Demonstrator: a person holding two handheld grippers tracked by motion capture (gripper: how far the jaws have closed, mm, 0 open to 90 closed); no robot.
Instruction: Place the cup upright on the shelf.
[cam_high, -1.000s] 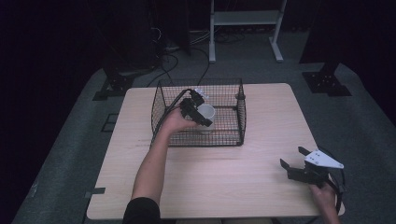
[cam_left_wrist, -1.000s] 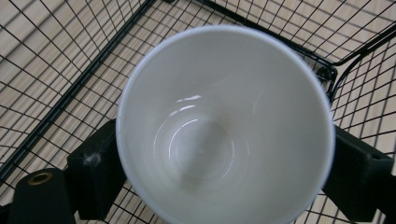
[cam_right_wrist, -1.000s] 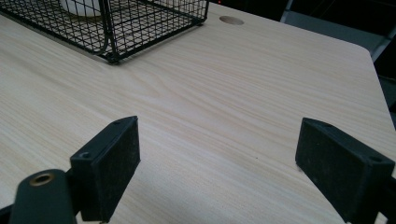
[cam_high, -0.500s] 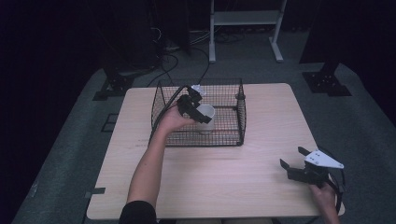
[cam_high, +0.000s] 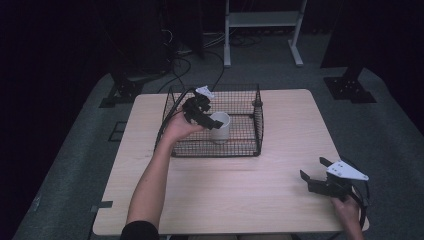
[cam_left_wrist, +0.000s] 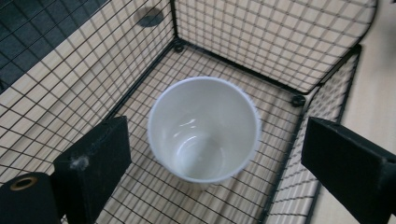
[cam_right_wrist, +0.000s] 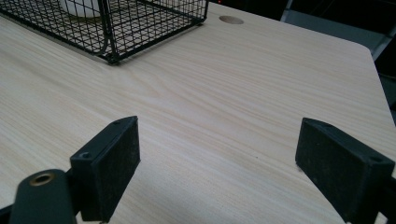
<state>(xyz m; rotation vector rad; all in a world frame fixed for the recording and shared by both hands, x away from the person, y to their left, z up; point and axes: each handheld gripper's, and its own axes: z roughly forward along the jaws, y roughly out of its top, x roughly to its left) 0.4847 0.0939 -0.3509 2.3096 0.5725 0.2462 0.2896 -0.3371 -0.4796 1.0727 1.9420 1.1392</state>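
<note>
Cup: white cup (cam_left_wrist: 204, 128) stands upright and empty inside the wire basket (cam_high: 252, 131), between the two fingers of the left gripper (cam_high: 204, 114) and a little below them.
Left gripper: it hangs over the cup with the jaws spread wide; one finger (cam_left_wrist: 93, 163) is near the cup rim on one side, the other finger (cam_left_wrist: 348, 165) is farther off on the opposite side. Neither touches the cup, so it holds nothing.
Right gripper: right gripper (cam_high: 316, 178) rests low over the bare table (cam_high: 235, 195), well apart from the basket, jaws wide open with only wood between the fingers (cam_right_wrist: 109, 163).
Step in hand: I judge that the left gripper is placed for a grasp of the cup, or has just set it down; the pictures alone do not decide which.
Next move: if a grasp, the gripper must go lower so the fingers stand on both sides of the cup wall, then close gently and lift straight up, away from the basket wires.
Risk: thin cup may tip or squeeze out of shape if one finger arrives first.
</note>
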